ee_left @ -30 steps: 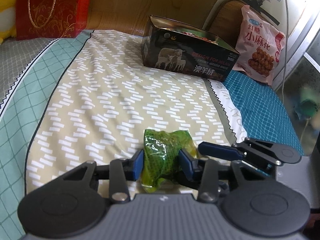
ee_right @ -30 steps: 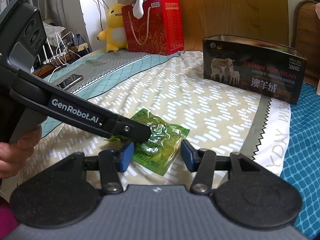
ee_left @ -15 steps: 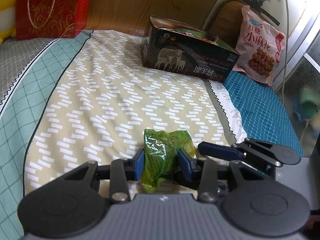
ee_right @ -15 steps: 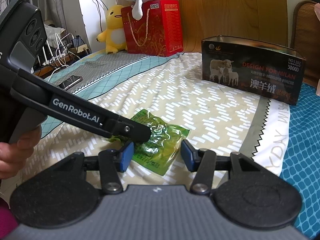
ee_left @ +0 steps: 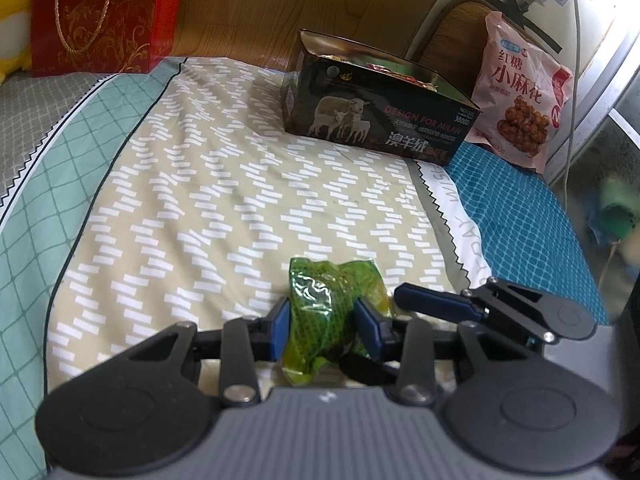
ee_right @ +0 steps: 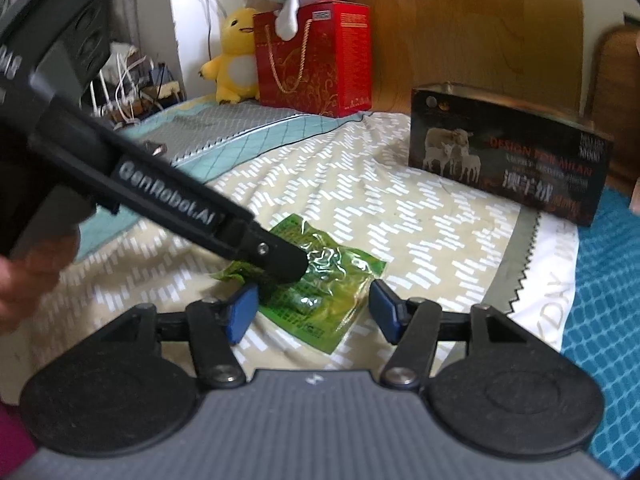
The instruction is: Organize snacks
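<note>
My left claw (ee_left: pixel 322 322) pinches the green snack packet (ee_left: pixel 326 312) near the bedspread's (ee_left: pixel 200 200) front edge to lift it; my right claw (ee_right: pixel 312 308), just widened, straddles it untouching, yielding the grip.

Each of the tongs has a ribbed grey body at the base, flanked by two round black discs. From these run black linkage bars, pinned with silver screws, ending in blue pads. On the left tongs (ee_left: pixel 322 322) the pads sit on short black fingers. The right tongs (ee_right: pixel 308 306) look the same. The left tongs' long black housing carries white "GenRobot.AI" lettering. A magenta sleeve (ee_right: pixel 10 436) edge shows at the lower left corner.
</note>
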{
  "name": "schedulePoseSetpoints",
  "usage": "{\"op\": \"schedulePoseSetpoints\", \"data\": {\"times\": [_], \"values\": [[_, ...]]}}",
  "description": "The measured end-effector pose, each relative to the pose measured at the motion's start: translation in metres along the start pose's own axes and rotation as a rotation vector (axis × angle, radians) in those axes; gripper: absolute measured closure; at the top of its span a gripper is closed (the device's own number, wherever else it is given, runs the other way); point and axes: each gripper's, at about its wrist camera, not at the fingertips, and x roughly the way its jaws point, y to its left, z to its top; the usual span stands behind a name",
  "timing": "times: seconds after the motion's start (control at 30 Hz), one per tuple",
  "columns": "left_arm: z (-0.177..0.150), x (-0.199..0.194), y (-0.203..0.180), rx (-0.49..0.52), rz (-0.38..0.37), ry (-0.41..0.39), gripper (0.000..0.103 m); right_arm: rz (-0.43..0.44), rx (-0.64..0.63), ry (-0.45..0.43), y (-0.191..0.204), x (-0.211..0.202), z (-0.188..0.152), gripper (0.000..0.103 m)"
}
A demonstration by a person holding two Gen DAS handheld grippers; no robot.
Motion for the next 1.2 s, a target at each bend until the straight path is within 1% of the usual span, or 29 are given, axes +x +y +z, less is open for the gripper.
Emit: {"op": "schedulePoseSetpoints", "data": {"times": [0.03, 0.1, 0.13, 0.27, 0.33, 0.37, 0.4, 0.43, 0.47, 0.53, 0.6, 0.67, 0.8, 0.93, 0.97, 1.0, 1.03, 1.07, 1.1, 1.13, 1.2], "values": [[0.0, 0.001, -0.001, 0.0, 0.0, 0.002, 0.069, -0.007, -0.006, -0.002, -0.001, 0.001, 0.0, 0.036], [0.0, 0.0, -0.001, 0.001, 0.001, 0.0, 0.07, -0.02, -0.005, -0.007, -0.005, 0.002, -0.002, 0.027], [0.0, 0.0, -0.002, -0.002, -0.003, -0.002, 0.071, -0.02, 0.004, -0.01, -0.007, 0.003, -0.003, 0.026], [0.002, -0.002, -0.003, -0.001, -0.025, -0.006, 0.071, -0.012, 0.011, -0.017, -0.01, 0.002, -0.004, 0.027], [0.003, -0.002, -0.004, 0.004, -0.028, -0.007, 0.072, 0.0, 0.023, -0.028, -0.013, 0.0, -0.005, 0.034], [0.003, -0.001, -0.005, 0.005, -0.032, -0.008, 0.072, 0.002, 0.031, -0.033, -0.014, -0.001, -0.005, 0.036], [0.004, -0.002, -0.005, 0.006, -0.038, -0.012, 0.072, 0.021, 0.039, -0.038, -0.015, -0.002, -0.005, 0.05], [0.005, -0.002, -0.006, 0.01, -0.041, -0.015, 0.072, 0.04, 0.055, -0.045, -0.017, -0.003, -0.004, 0.053], [0.006, -0.002, -0.008, 0.014, -0.051, -0.017, 0.072, 0.033, 0.063, -0.057, -0.017, -0.004, -0.003, 0.054], [0.009, -0.004, -0.013, 0.036, -0.058, -0.028, 0.072, 0.012, 0.056, -0.089, -0.017, -0.008, -0.001, 0.059], [0.016, -0.005, -0.02, 0.061, -0.061, -0.048, 0.072, -0.026, 0.049, -0.136, -0.02, -0.013, 0.005, 0.06], [0.027, -0.009, -0.028, 0.086, -0.075, -0.077, 0.072, -0.065, 0.046, -0.193, -0.028, -0.019, 0.017, 0.06], [0.064, -0.018, -0.047, 0.156, -0.11, -0.164, 0.072, -0.137, 0.051, -0.28, -0.057, -0.022, 0.05, 0.06], [0.109, -0.014, -0.068, 0.229, -0.111, -0.259, 0.07, -0.215, 0.069, -0.315, -0.095, -0.01, 0.083, 0.059], [0.122, -0.009, -0.072, 0.237, -0.112, -0.279, 0.068, -0.232, 0.083, -0.317, -0.105, -0.005, 0.089, 0.058], [0.134, -0.002, -0.076, 0.243, -0.108, -0.294, 0.067, -0.263, 0.097, -0.321, -0.116, 0.003, 0.095, 0.054], [0.146, 0.006, -0.079, 0.247, -0.1, -0.308, 0.064, -0.296, 0.106, -0.327, -0.124, 0.008, 0.099, 0.05], [0.159, 0.017, -0.082, 0.248, -0.081, -0.328, 0.057, -0.333, 0.113, -0.328, -0.132, 0.016, 0.102, 0.047], [0.168, 0.027, -0.084, 0.246, -0.058, -0.346, 0.054, -0.349, 0.128, -0.322, -0.138, 0.018, 0.102, 0.047], [0.176, 0.037, -0.085, 0.245, -0.035, -0.351, 0.051, -0.348, 0.159, -0.323, -0.144, 0.018, 0.101, 0.047], [0.188, 0.059, -0.085, 0.236, 0.034, -0.33, 0.051, -0.314, 0.225, -0.351, -0.15, 0.01, 0.092, 0.047]]}}
